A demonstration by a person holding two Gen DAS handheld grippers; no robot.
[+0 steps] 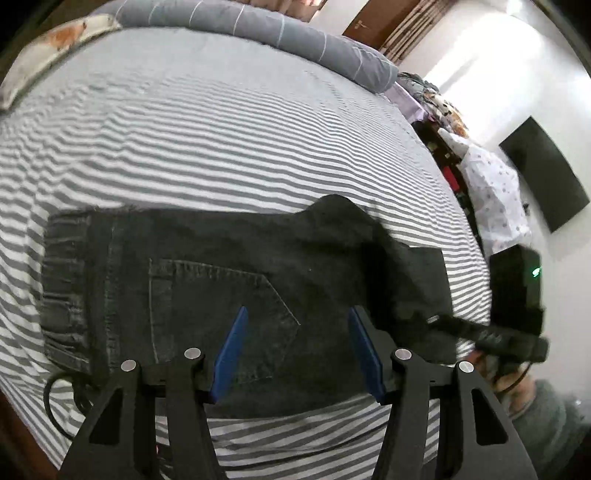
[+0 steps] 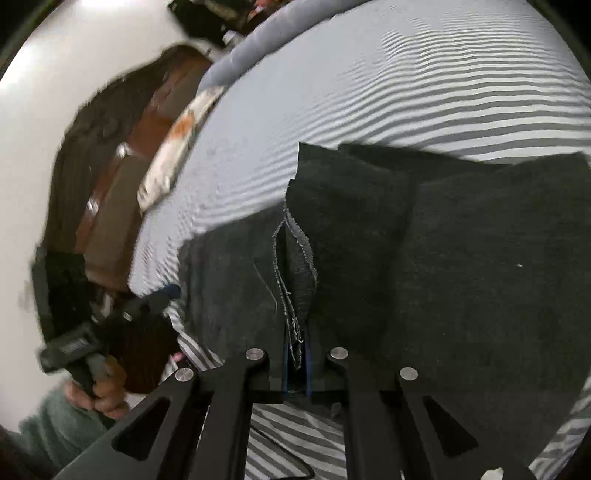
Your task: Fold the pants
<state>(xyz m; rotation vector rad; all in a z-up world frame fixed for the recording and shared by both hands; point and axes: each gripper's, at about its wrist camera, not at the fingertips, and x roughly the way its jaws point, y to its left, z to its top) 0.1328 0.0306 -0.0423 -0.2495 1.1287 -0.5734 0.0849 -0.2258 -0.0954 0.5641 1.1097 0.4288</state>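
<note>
Dark grey jeans [image 1: 207, 280] lie on the striped bed sheet [image 1: 221, 147], waistband to the left and a back pocket facing up. My left gripper [image 1: 297, 310] hovers open just above that pocket, nothing between its blue pads [image 1: 232, 347]. At the right of this view my right gripper [image 1: 436, 319] holds a lifted leg of the jeans. In the right wrist view the right gripper [image 2: 297, 354] is shut on the frayed hem, and the jeans [image 2: 443, 258] are draped in front of it. The left gripper [image 2: 147, 306] shows blurred at the left, held by a hand [image 2: 103, 387].
A grey quilt [image 1: 258, 26] and a patterned cushion [image 1: 55, 40] lie along the far edge of the bed. A pile of clothes [image 1: 491, 192] and a dark screen [image 1: 546, 177] stand beyond the right edge. A wooden bed frame [image 2: 110, 177] borders the left side.
</note>
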